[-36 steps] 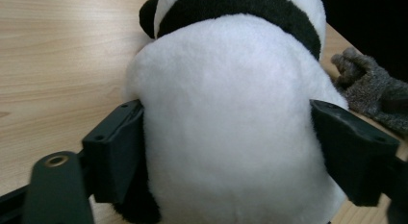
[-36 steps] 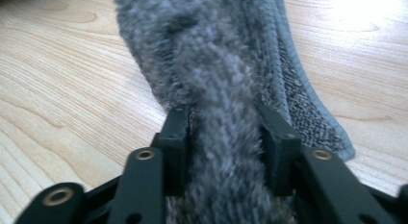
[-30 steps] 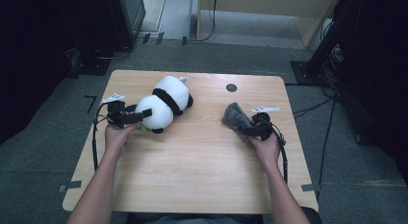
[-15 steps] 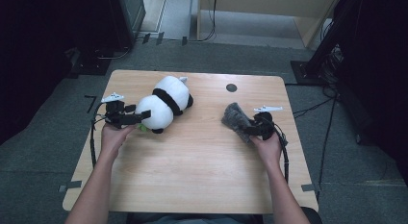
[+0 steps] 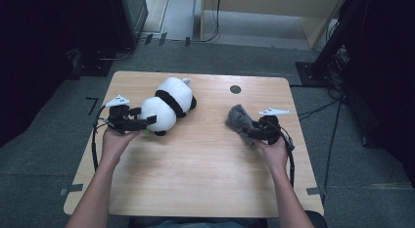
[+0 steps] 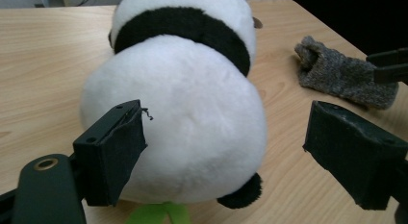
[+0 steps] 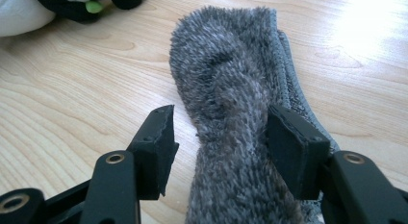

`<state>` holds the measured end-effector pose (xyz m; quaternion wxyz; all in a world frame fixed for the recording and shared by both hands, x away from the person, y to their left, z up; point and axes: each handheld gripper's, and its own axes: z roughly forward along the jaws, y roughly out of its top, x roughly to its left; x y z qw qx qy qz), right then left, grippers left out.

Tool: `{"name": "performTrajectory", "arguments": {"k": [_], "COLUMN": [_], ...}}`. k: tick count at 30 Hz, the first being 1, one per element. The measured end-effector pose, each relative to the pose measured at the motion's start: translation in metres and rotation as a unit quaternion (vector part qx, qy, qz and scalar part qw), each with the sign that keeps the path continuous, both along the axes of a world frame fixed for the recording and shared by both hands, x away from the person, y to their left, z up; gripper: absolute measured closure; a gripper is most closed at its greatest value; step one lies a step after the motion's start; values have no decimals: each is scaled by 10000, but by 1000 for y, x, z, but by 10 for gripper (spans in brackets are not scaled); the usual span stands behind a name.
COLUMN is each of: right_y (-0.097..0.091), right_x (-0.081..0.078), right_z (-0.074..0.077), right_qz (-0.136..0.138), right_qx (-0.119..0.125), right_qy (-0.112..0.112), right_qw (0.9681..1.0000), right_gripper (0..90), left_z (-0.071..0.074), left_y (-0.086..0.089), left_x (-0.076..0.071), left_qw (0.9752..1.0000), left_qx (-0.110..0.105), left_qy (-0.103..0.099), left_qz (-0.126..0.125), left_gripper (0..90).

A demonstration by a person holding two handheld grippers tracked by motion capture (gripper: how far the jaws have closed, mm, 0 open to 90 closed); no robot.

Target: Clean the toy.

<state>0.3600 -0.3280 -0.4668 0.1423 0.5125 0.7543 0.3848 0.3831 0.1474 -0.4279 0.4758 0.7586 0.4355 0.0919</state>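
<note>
High view: both grabs are in the approach stage, nothing lifted. I read this as two pick-ups just being set up, so most of the work is left.

Left gripper [image 5: 147, 121] sits near the left edge of the table [image 5: 195, 189], jaws spread wide. The panda plush [image 5: 166, 104] lies on its side in the far-left part of the table, white rump end toward my jaws. In the left gripper view the plush [image 6: 183, 113] fills the gap: left pad [image 6: 118, 154] is touching or just shy of the fur, can't tell which; the right pad [image 6: 351, 156] stands clear of it with table showing between. No squeeze on the plush yet. A green bit [image 6: 156, 214] pokes out under it, and a black paw sits at the bottom.

Right gripper [image 5: 248, 135] is toward the right edge, jaws partly spread around the near end of the grey fuzzy sock [image 5: 239, 121]. Right gripper view: the sock [image 7: 231, 137] runs straight up between the jaws; right pad [image 7: 293, 147] is against the pile, the left one [image 7: 156, 147] is apart from it with bare wood in the gap. So straddling, not pinching. The sock lies flat on the table, well apart from the plush.

My call on what's left: close both, check that the grip holds on soft pile, then lift. The plush is wide for the left jaws, so it may only catch fur. The dark round mark [image 5: 235, 89] near the far edge is clear of everything.
</note>
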Motion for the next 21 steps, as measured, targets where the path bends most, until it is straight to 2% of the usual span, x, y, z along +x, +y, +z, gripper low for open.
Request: {"name": "performTrajectory", "arguments": {"k": [5,11,14,21], "right_y": [1,-2,-2,6], "right_x": [-8,-18,-23,-35], "right_z": [7,14,15,21], "right_qz": [12,8,34,167], "right_qx": [-94,-53,-31,-45], "right_qy": [-106,-200,-187,-283], "right_qw": [9999,9998,9998,9994], "right_gripper": [435,435,435,434], "left_z": [0,1,0,-2], "left_y": [-10,-21,-30,-44], "left_x": [-5,-12,-16,-24], "left_qw": [9999,9996,9992,9981], "left_qx": [27,-7,71,73], "left_qy": [11,39,13,83], "left_qz": [-126,-265,-389,-598], "left_gripper": [137,142,141,141]}}
